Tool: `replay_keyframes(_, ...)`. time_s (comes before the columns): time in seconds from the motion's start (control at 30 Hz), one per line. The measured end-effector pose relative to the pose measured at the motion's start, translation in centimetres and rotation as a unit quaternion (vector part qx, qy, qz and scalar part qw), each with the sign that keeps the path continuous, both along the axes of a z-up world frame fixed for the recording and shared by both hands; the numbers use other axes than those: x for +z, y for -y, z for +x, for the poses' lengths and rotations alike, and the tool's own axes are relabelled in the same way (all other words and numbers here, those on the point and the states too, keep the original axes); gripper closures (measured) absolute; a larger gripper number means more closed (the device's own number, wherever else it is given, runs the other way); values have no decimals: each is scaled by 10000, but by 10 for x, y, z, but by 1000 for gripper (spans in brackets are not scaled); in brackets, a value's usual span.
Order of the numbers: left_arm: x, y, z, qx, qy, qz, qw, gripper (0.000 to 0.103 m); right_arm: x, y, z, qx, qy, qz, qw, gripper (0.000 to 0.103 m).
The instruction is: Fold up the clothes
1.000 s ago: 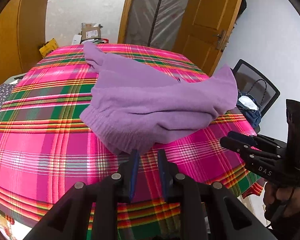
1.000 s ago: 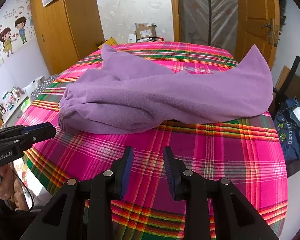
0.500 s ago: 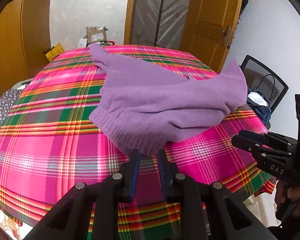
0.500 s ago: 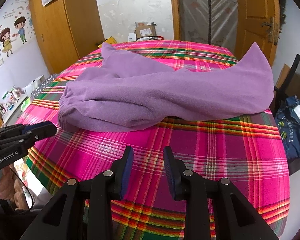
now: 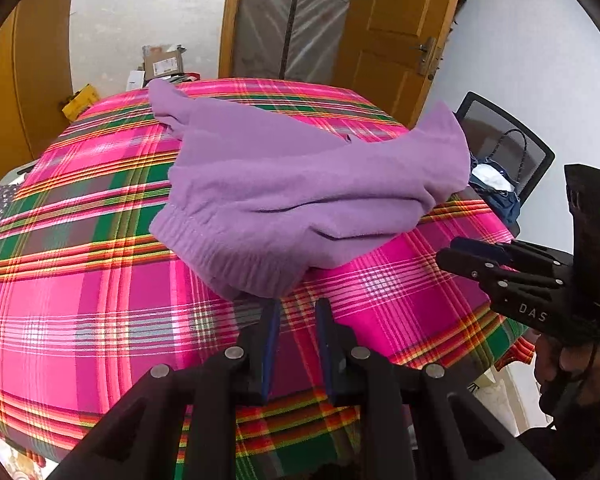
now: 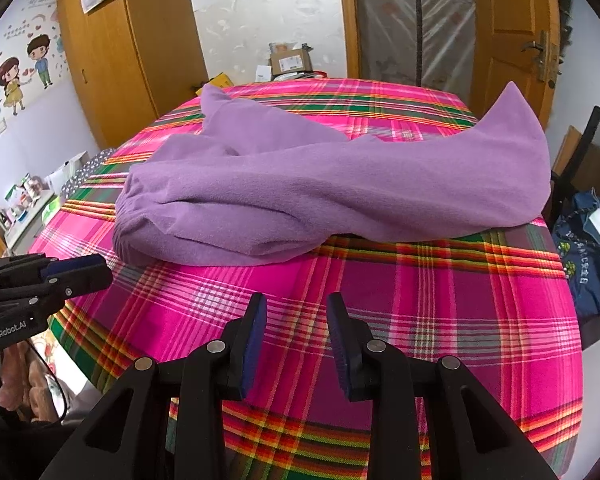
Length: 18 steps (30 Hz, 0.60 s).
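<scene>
- I am working at a table under a pink plaid tablecloth [image 6: 440, 304], crossed with green, yellow and white stripes; the cloth hangs over the near edge.
- Behind the table stands a wooden door [image 6: 512, 36] with a metal handle, and beside it an opening covered in clear plastic sheeting [image 6: 416, 20].
- A tall wooden wardrobe [image 6: 140, 52] fills the left of the room, with a white plastic bag hanging at its top (cartoon stickers decorate the wall next to it).
- A cardboard box [image 6: 291, 62] sits past the far edge of the table; on the right a black mesh chair [image 5: 504, 136] holds a blue bag.
- The purple garment [image 6: 340, 196] lies crumpled across the middle of the table, a soft fleecy fabric, loosely bunched with thick folds.
- Its ribbed hem [image 5: 224, 260] faces me on the left side, and one corner rises to a point at the right, near the table's edge.
- A narrower part trails off toward the far left of the table.
- My left gripper [image 5: 296, 312] hovers just before the ribbed hem, its blue-padded fingers a narrow gap apart and holding nothing.
- My right gripper [image 6: 296, 312] hangs over bare tablecloth, near the garment but clear of it, fingers moderately spread and empty.
</scene>
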<state>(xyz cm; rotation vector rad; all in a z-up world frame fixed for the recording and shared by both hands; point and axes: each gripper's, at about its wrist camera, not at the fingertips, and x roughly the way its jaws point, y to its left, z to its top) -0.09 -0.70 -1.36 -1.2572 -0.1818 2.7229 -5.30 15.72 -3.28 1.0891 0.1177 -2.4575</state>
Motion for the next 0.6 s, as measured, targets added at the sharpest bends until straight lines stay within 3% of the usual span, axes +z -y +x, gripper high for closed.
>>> replay_keyframes(0.23,6,10,1,85,-83,250,9996,84,0,4,-1,17,-4,25,10000,71)
replay_keyframes(0.6,5,10,0,177,-38,168,9997,84,2,10,-1,89,-21,43,9999,71)
